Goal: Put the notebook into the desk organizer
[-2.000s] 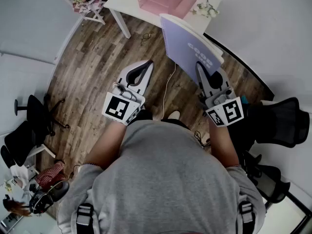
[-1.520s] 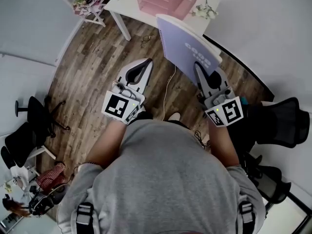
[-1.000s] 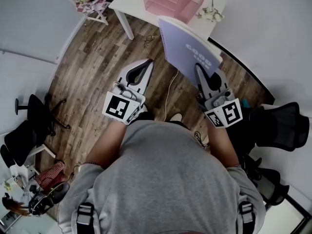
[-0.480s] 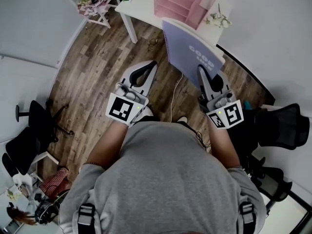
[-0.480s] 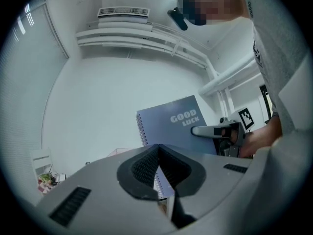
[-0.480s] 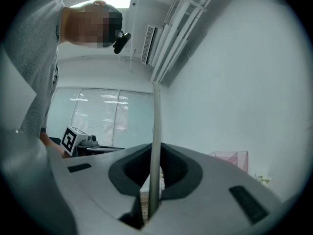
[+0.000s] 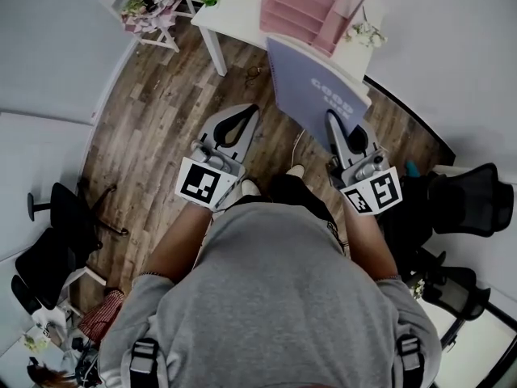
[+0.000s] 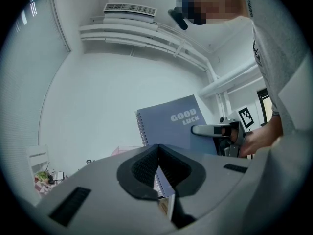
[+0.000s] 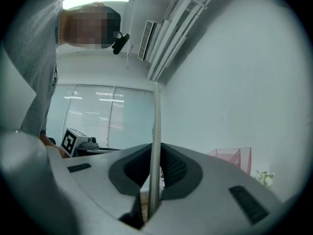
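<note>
Far left, by the wall: a black chair (image 7: 56,217) on the wood floor (image 7: 161,103), and higher up a small white stand (image 7: 149,6) crowded with flowers. Next, the left gripper (image 7: 250,111), held out low in front of the grey-shirted torso (image 7: 275,297), above bare floorboards. Clenched on nothing, with its dark pads (image 8: 144,168) pressed together along the centre line in the left gripper view. Beyond it, at the top of the head view, a white desk (image 7: 230,10) carrying the pink desk organizer (image 7: 311,6), with a little spray of flowers (image 7: 365,32) just beside it at the desk's right corner. Short of the desk and up in the air, the notebook (image 7: 311,87): lilac-blue, lettered "GOOD LUCK" on the cover, spiral-bound along the edge away from the grip, tilted up toward the organizer but apart from it. Grasped near its lower right corner by the right gripper (image 7: 331,118). Seen edge-on in the right gripper view as a thin upright strip, squeezed between the two ribbed pads there, with the organizer pale pink off to the right against the wall. Farther right in the head view, a second black chair (image 7: 460,208) close to the wall.
</note>
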A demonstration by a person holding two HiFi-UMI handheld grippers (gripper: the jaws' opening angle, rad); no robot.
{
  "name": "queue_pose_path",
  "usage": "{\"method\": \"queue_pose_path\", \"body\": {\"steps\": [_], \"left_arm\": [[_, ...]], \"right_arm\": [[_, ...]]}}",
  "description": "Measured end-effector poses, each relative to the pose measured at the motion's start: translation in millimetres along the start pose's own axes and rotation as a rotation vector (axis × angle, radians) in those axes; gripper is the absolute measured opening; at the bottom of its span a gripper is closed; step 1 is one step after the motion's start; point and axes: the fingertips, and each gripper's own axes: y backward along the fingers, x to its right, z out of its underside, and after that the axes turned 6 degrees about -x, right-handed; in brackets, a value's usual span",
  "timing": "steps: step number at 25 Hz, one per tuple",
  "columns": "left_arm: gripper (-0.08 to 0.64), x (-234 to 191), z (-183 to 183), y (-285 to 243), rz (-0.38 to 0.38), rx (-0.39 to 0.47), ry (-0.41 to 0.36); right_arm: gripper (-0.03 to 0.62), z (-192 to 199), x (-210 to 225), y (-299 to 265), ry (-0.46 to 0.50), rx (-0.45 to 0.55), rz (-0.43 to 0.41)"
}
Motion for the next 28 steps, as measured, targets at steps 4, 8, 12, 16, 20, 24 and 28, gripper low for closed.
{"method": "queue_pose_path", "body": {"steps": [4, 8, 12, 16, 20, 24, 28], "left_arm": [[0.02, -15, 6, -11, 0.004, -0.007, 0.005], [0.02, -31, 6, -24, -0.002, -0.005, 0.006], [0.02, -52, 8, -45, -0.012, -0.03, -0.005], [0.02, -69, 1, -73, -0.017, -0.032, -0.018], [0.02, -80, -5, -104, -0.013, -0.046, -0.032], [0.02, -90, -9, -138, -0.011, -0.048, -0.04], [0.02, -94, -14, -175, -0.012, -0.044, -0.053]], "right_arm": [[0.037, 3, 13, -16, -0.007, -0.001, 0.009], [0.037, 3, 28, -34, -0.006, 0.001, 0.009], [0.037, 1, 49, -57, -0.013, 0.008, -0.003], [0.037, -5, 73, -78, -0.018, 0.015, -0.018], [0.037, -16, 101, -92, -0.026, 0.026, -0.02], [0.037, -21, 136, -102, -0.052, 0.034, -0.019], [0.037, -27, 170, -107, -0.07, 0.046, -0.028]]}}
